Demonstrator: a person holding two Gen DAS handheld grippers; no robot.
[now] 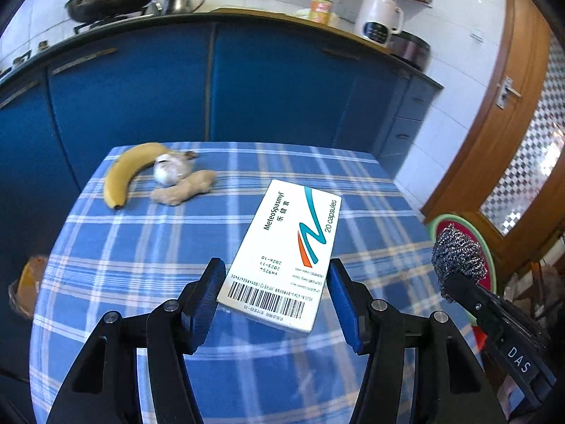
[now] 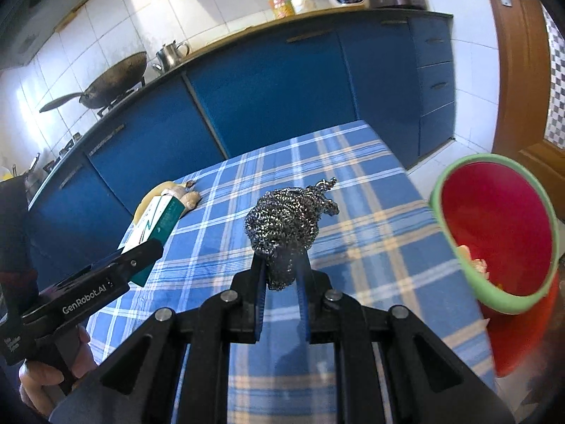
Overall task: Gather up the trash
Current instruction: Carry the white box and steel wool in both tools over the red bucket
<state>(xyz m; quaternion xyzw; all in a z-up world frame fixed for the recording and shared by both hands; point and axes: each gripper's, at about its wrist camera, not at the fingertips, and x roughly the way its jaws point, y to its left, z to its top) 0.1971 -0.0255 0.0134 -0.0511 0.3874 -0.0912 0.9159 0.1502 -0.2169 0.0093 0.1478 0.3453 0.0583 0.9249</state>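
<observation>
My left gripper (image 1: 277, 270) is shut on a white medicine box (image 1: 287, 247) and holds it tilted above the checked tablecloth (image 1: 159, 247). The box also shows in the right wrist view (image 2: 155, 224), held by the left gripper (image 2: 146, 247). My right gripper (image 2: 282, 265) is shut on a steel wool scourer (image 2: 286, 222), above the table's right part. The scourer also shows in the left wrist view (image 1: 459, 258). A red bin with a green rim (image 2: 494, 233) stands just beyond the table's right edge, with scraps inside.
A banana (image 1: 130, 173), a garlic bulb (image 1: 171, 169) and a ginger root (image 1: 187, 189) lie at the table's far left. Blue cabinets (image 1: 282, 88) stand behind the table. A wooden door (image 1: 512, 141) is at the right.
</observation>
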